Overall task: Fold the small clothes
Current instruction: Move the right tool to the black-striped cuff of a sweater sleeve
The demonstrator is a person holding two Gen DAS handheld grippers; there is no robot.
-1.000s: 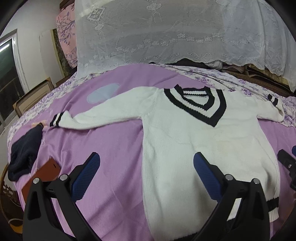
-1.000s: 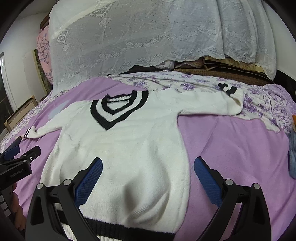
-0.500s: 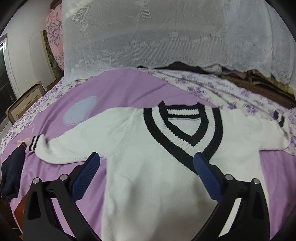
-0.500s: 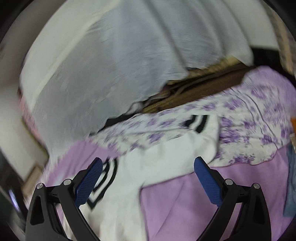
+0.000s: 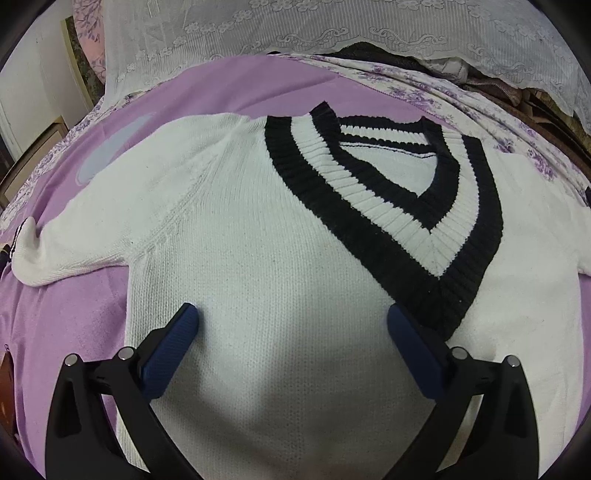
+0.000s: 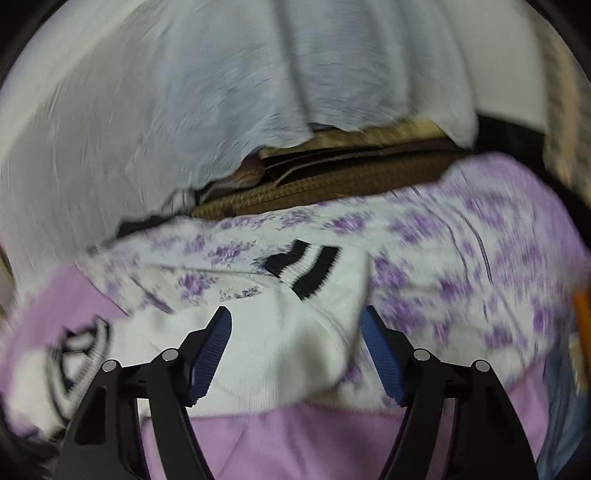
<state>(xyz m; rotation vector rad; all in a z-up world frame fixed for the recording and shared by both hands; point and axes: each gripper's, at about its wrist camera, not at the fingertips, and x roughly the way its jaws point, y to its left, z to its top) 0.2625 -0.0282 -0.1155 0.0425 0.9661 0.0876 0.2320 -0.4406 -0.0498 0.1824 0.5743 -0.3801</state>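
A white sweater (image 5: 240,236) lies flat and face up on a purple blanket (image 5: 62,317) spread over the bed. Its long axis runs from the near edge of the left wrist view toward the far side, with the black-and-white striped V-neck collar (image 5: 388,206) at the far end and the point of the V aimed back toward the camera. The sleeves stretch out sideways, across that axis. The left sleeve (image 5: 74,243) reaches toward the left edge of the view, its cuff curled and mostly out of sight at the rim. The hem is cut off below the frame.

The left gripper (image 5: 291,317) hangs over the chest of the sweater with its blue-padded jaws spread wide, one near the left side seam and the other by the tip of the V. Nothing is between them, and whether the pads touch the knit cannot be told.

The right wrist view is heavily blurred. The right gripper (image 6: 295,321) is also wide open and holds nothing, with the end of the right sleeve (image 6: 288,347) lying in the gap between its fingers. The striped cuff (image 6: 303,269) sits just beyond the fingertips, resting on a flowered sheet (image 6: 443,266) where it meets the blanket. The collar shows only as a smear at the lower left. Behind, a white lace cover (image 5: 332,29) drapes over stacked brown bedding (image 6: 332,177), whose details are hard to make out.
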